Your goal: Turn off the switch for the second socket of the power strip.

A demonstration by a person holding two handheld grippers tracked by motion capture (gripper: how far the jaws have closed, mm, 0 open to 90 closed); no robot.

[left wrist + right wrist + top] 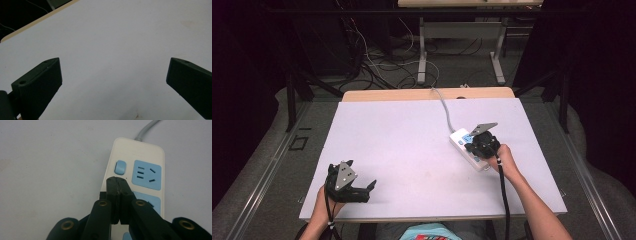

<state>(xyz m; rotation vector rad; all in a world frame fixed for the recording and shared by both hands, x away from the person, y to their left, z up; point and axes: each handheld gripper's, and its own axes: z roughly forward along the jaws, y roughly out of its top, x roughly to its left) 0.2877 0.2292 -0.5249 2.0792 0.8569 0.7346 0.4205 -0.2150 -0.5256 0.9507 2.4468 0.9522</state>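
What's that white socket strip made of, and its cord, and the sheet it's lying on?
Power strip: probably hard plastic, smooth white shell with a faint sheen, matte blue socket faces. Cord: likely a flexible grey rubbery sheath, since it curves. Table sheet: matte white board, material unclear.

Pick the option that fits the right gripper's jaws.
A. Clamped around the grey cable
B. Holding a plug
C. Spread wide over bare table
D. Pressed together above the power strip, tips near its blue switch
D: in the right gripper view the right gripper has its jaws shut together over the white power strip, just below the blue switch.
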